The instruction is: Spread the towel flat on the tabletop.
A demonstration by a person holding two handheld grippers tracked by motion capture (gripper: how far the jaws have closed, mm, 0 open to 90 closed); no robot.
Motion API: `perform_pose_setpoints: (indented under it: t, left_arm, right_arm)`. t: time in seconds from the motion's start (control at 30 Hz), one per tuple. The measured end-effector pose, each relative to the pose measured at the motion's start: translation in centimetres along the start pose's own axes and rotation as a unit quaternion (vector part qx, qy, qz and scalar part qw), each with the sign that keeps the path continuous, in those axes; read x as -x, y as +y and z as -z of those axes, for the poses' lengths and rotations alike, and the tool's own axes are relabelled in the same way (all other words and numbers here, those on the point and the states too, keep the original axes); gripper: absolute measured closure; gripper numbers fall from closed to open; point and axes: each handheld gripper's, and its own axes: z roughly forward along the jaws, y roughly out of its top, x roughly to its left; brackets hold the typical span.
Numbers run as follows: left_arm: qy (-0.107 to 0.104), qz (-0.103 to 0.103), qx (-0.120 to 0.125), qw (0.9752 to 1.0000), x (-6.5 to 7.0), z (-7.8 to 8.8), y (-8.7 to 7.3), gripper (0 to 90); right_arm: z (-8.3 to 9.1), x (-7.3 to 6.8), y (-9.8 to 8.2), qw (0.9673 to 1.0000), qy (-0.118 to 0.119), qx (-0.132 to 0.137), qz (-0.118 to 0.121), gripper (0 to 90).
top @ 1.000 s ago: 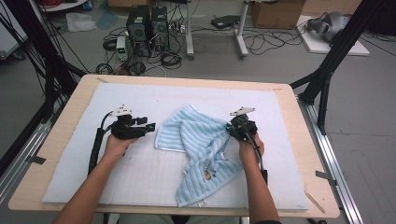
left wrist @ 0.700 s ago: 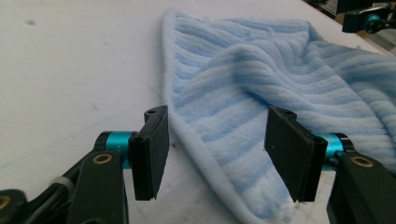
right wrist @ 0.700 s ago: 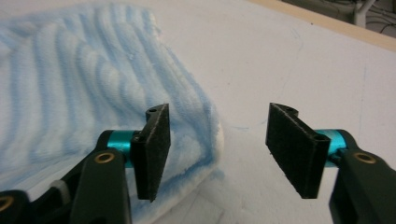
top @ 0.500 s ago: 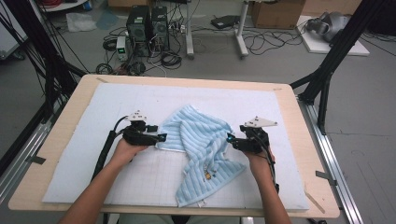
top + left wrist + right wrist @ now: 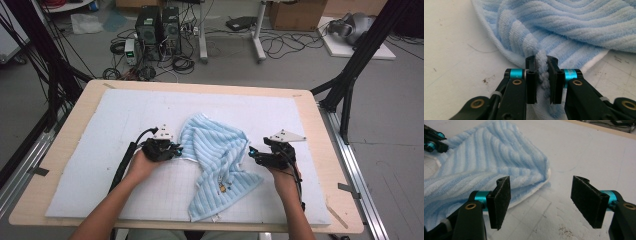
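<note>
White foam mat on wooden table, cables and computers on grey floor

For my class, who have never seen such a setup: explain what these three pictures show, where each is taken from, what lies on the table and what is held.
A person sits at a table with a hand-held tool in each hand; each ends in a two-jawed claw. The high view looks down from above the table. The other two pictures come from cameras riding on each tool. A blue striped towel lies crumpled on the white mat. The left claw has just closed and pinches the towel's edge. The right claw has just been opening; its jaws stand apart beside the towel, with nothing between them.
</note>
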Motion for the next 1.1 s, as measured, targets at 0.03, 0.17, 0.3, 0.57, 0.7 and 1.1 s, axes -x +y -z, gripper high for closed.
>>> perform_pose_setpoints:
  t: [0.03,0.17,0.3,0.57,0.7,1.1]
  left_arm:
    - [-0.002,0.010,0.002,0.9999,-0.3,0.0,0.0,83.1]
    - [0.013,0.058,0.018,0.9981,-2.4,0.5,-0.5,83.9]
    - [0.035,0.104,0.033,0.9934,-5.1,1.7,-0.4,83.9]
    - [0.087,0.144,0.024,0.9854,-9.7,2.8,-0.5,83.9]
    - [0.124,0.155,0.022,0.9798,-11.5,3.1,-0.7,83.9]
    - [0.153,0.180,0.042,0.9708,-11.9,3.4,-0.7,44.0]
  right_arm:
    - [0.0,0.0,0.0,1.0000,0.002,0.002,0.001,31.8]
    - [0.1,0.1,0.0,1.0000,0.003,0.006,-0.003,31.9]
    - [0.1,0.2,-0.1,1.0000,0.004,0.005,-0.008,32.1]
    - [-0.1,0.1,-0.1,0.9999,0.008,0.004,-0.006,32.5]
    - [-0.1,0.1,-0.2,0.9999,0.008,0.005,-0.011,32.5]
    - [-0.7,-0.1,-0.3,0.9998,0.014,0.001,-0.016,32.6]
